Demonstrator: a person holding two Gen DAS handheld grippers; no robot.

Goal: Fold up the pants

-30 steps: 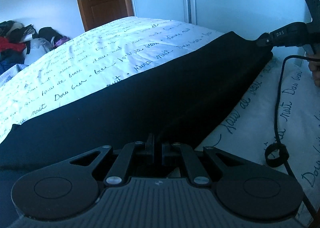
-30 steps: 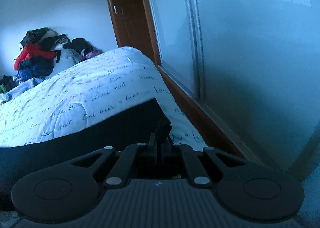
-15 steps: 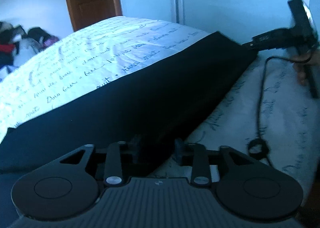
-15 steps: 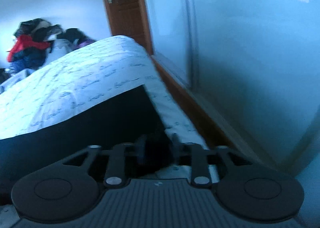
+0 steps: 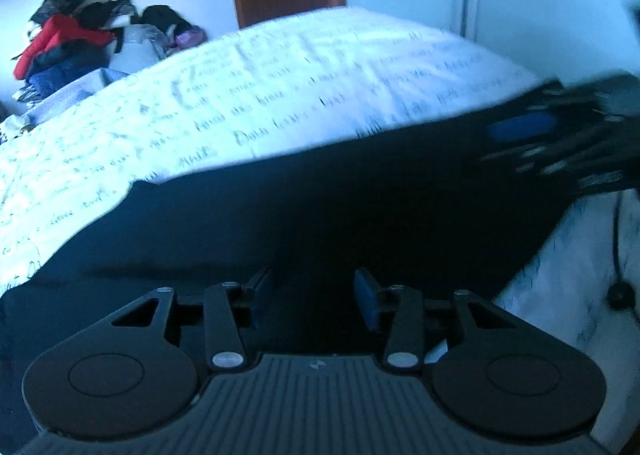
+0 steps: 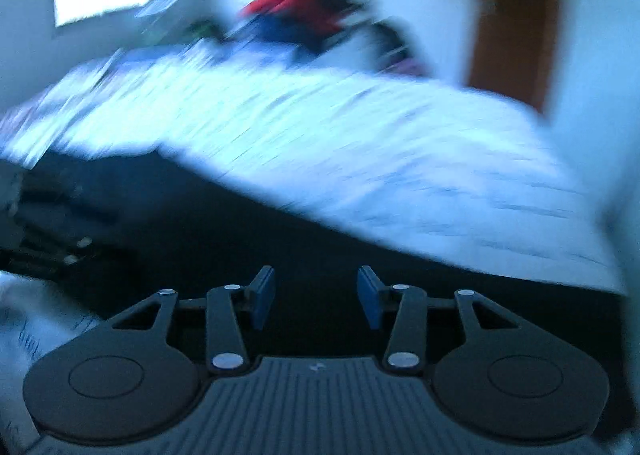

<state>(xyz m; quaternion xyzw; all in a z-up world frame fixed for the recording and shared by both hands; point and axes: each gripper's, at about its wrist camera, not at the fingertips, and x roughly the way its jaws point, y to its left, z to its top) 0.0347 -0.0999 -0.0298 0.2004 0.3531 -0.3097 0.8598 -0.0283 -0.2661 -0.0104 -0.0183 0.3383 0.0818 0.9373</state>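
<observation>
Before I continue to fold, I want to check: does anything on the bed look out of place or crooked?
Nothing stands out. The black pants lie flat on the printed bedcover; both the left claw and right claw are open above them. The right view is blurred.

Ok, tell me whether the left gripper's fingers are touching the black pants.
Cannot tell. In the left wrist view the left gripper is open over the black pants, but dark fabric hides any gap or contact.
</observation>
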